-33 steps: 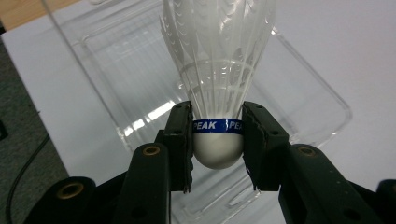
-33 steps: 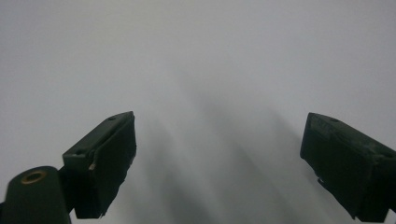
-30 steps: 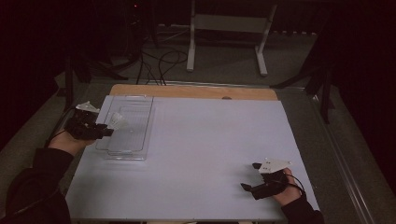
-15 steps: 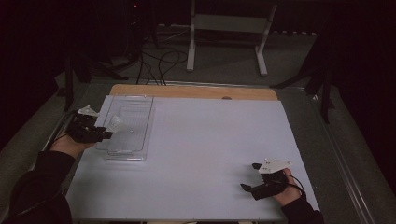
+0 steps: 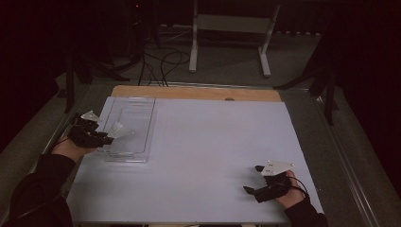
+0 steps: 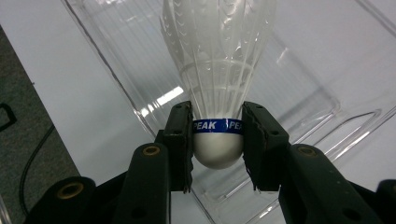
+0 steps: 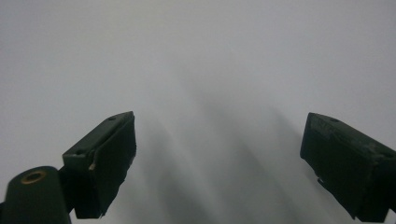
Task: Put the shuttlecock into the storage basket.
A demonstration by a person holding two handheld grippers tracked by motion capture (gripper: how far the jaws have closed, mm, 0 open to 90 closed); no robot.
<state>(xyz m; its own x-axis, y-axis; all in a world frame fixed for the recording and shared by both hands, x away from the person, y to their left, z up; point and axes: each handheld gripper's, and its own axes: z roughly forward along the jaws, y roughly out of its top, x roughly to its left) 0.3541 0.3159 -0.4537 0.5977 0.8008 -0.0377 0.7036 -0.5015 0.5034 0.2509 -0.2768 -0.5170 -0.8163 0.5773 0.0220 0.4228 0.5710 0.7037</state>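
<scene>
Nearest to us, at the front right of the white table [image 5: 203, 156], we are holding the right gripper [image 5: 253, 179] low over the bare surface; its two black jaws are standing wide apart with nothing between them, and in the right gripper view they are framing plain white tabletop.

Farther in, at the left edge, we are gripping the left gripper [image 6: 217, 135], and its jaws are pinching a white shuttlecock [image 6: 218, 79] by the cork base, one pad on each side of the blue band printed "PEAK". The feathers are fanning away from the jaws, out over the clear plastic tray [image 5: 137, 106]. In the high view the shuttlecock [image 5: 116, 128] is sitting just past the tray's left wall, over its near half; we cannot tell whether the feathers are touching the tray floor.

Beyond the tray, the table's wooden far edge [image 5: 189, 92] is showing, and past it a white stand [image 5: 231, 28] and dark cables [image 5: 161, 61] are lying on the floor.
</scene>
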